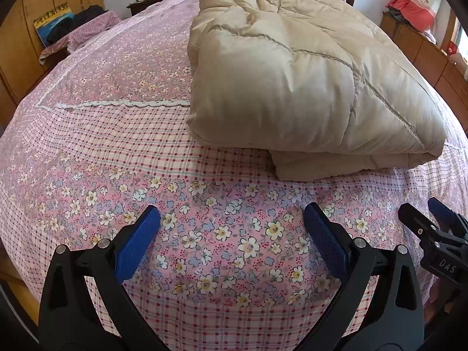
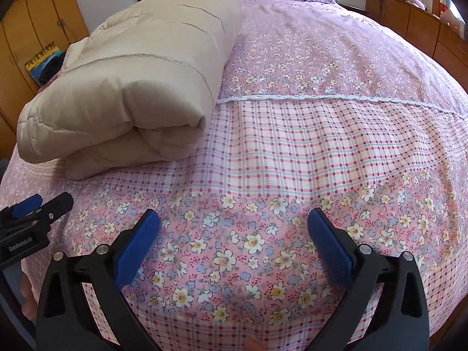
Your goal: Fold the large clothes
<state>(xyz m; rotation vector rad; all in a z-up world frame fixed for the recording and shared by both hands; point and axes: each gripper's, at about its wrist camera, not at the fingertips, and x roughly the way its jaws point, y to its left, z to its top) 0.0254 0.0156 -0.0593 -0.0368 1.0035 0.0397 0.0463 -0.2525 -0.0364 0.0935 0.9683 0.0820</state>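
The bed [image 1: 102,152] fills both my views, spread with a pink and lilac floral-and-check bedcover [image 2: 292,146] crossed by a white lace trim [image 2: 321,97]. On it lies the beige quilted comforter [image 1: 292,82], already doubled into a thick bundle, its folded edge toward me; it sits far and right of my left tongs [image 1: 232,228], far and left of my right tongs [image 2: 234,231]. Both pairs hover over the near floral band, blue pads [image 1: 137,245] spread wide, pinching nothing, well apart from the bundle. I judge the fold looks nearly finished or between folds; the next move would call for reaching forward to both near corners of the bundle together. My right tongs' body reads "DAS" [image 1: 444,263]; my left tongs' body reads "GenRobot.AI" [image 2: 22,245].
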